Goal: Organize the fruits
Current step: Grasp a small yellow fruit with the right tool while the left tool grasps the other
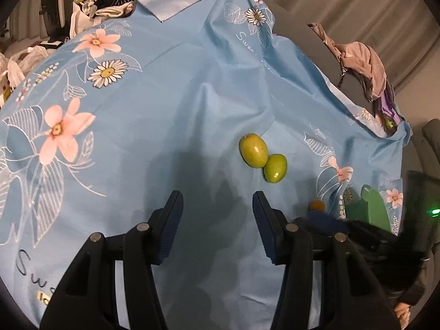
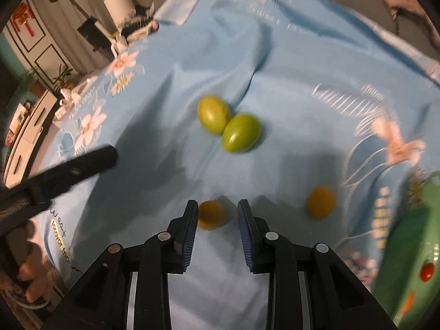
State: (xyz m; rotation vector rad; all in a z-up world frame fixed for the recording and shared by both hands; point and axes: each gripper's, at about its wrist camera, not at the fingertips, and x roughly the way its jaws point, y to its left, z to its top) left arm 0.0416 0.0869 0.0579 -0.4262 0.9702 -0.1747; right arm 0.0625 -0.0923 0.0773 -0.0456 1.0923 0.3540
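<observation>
Two green fruits (image 2: 228, 126) lie touching each other on a blue flowered cloth (image 1: 170, 104) that covers the counter; take them as the landmark. The yellower one (image 1: 253, 151) sits on the far left of the pair, the greener one (image 1: 275, 168) on the near right.

The left claw (image 1: 217, 228) hovers over bare cloth, nearer the camera than the green pair and a little left of it. Its jaws are spread, with nothing between them.

The right claw (image 2: 217, 227) is also on the near side of the green pair, pointing down at the cloth. Its jaws stand a little apart, and a small orange fruit (image 2: 211, 214) lies on the cloth in the gap at their tips; the pads do not appear to press on it, though the picture is blurred there. A second orange fruit (image 2: 321, 202) lies to the near right of the green pair, apart from the claw. Farther right still is a green tray (image 2: 407, 247), with a small red thing (image 2: 427, 272) in it.
</observation>
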